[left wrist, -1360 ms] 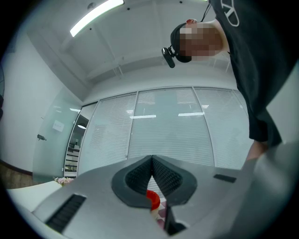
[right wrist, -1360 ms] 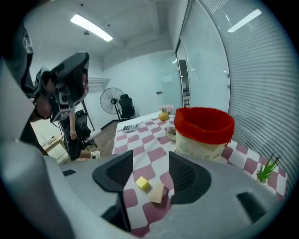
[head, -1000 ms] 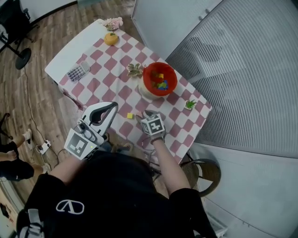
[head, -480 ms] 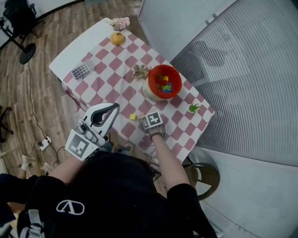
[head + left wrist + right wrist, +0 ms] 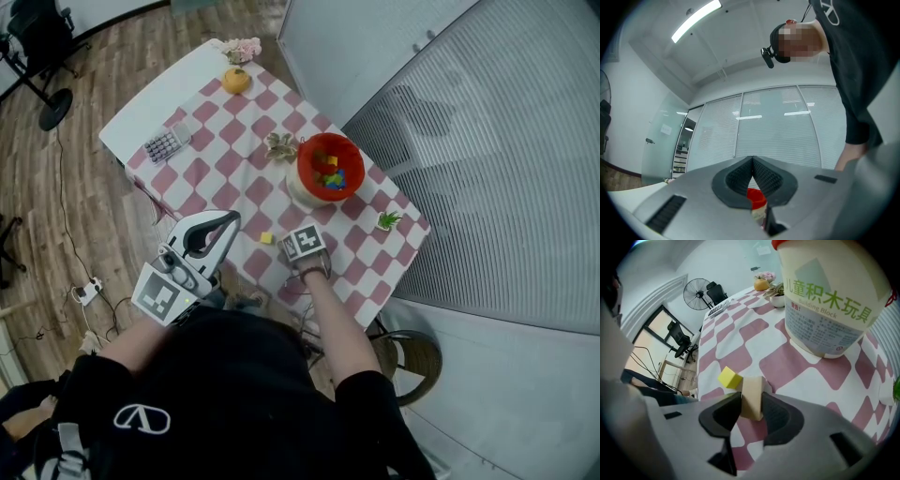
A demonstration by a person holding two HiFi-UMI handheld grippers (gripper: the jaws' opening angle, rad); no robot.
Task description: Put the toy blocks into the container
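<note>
The container is a red-rimmed cream tub with several coloured blocks inside, standing on the checked table. The right gripper view shows the tub close ahead. My right gripper points down at the table in front of the tub. Its jaws have just been closing, and the right gripper is now shut on a beige block that rests on the cloth. A yellow block lies just left of it, also visible from above. My left gripper is held off the table's near edge, shut and empty.
An orange, flowers, a calculator, a dried plant and a small green plant sit on the table. A glass wall runs along the right. A stool stands by the near corner.
My right gripper has sunk toward the cloth beside the yellow block. The left gripper has stayed where it was. The head view has shifted slightly.
</note>
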